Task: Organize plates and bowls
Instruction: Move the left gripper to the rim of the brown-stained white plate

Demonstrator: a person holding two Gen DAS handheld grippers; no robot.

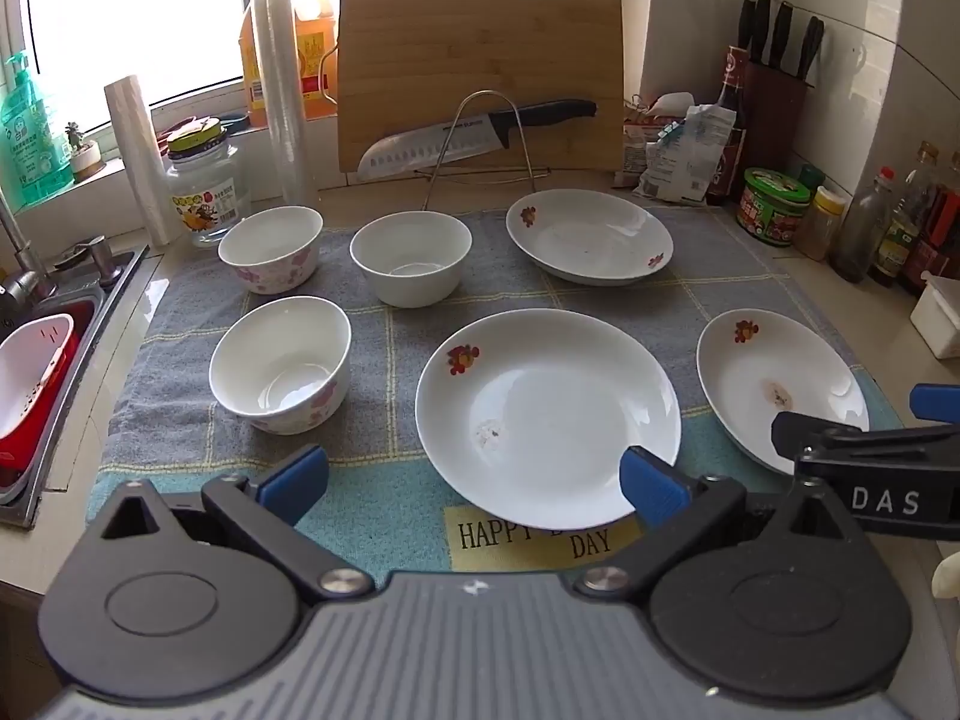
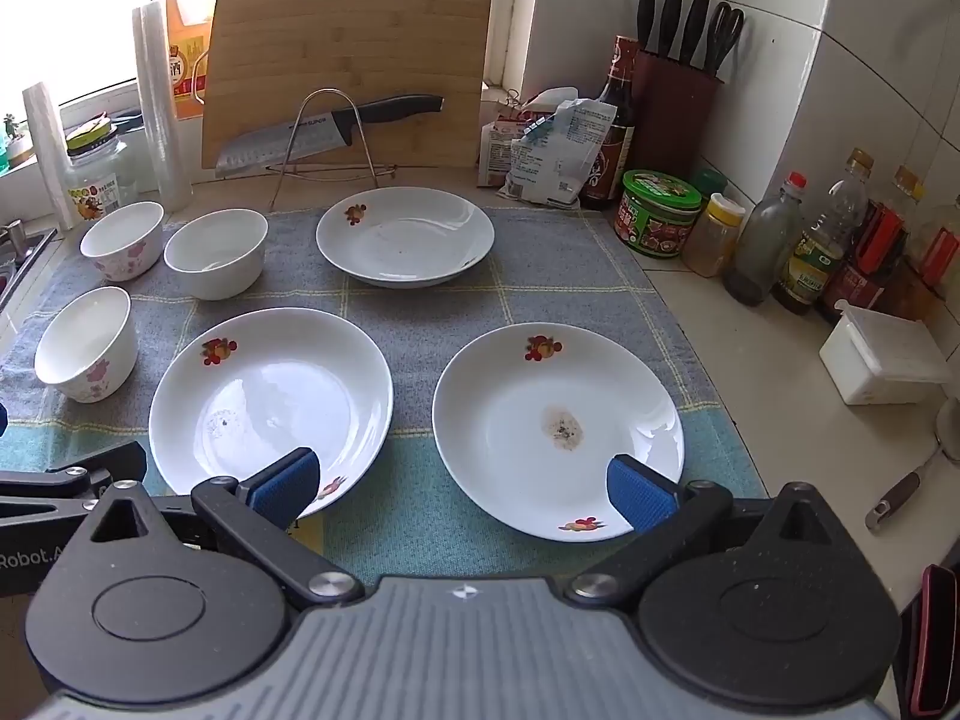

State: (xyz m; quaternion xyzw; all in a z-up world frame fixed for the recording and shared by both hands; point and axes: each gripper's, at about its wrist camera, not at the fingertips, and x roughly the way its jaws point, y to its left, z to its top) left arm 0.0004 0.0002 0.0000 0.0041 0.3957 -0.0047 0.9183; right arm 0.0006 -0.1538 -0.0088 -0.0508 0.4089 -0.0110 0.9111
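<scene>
Three white plates with red flower prints lie on a grey-blue cloth [image 1: 528, 300]: a near middle plate [image 1: 546, 414] [image 2: 270, 402], a near right plate [image 1: 774, 384] [image 2: 558, 426] with a brown stain, and a far plate [image 1: 588, 234] [image 2: 405, 243]. Three white bowls stand at the left: near [image 1: 279, 363] [image 2: 84, 342], far left [image 1: 270, 246] [image 2: 123, 238], far middle [image 1: 411, 255] [image 2: 216, 252]. My left gripper [image 1: 474, 480] is open and empty before the middle plate. My right gripper [image 2: 465, 483] is open and empty before the right plate; it also shows in the left wrist view [image 1: 864, 438].
A bamboo cutting board [image 1: 480, 72] with a knife [image 1: 474, 135] on a wire rack stands at the back. A sink [image 1: 48, 372] lies left. A knife block [image 2: 678, 102], jars and sauce bottles [image 2: 810, 252] and a white box [image 2: 882, 360] line the right.
</scene>
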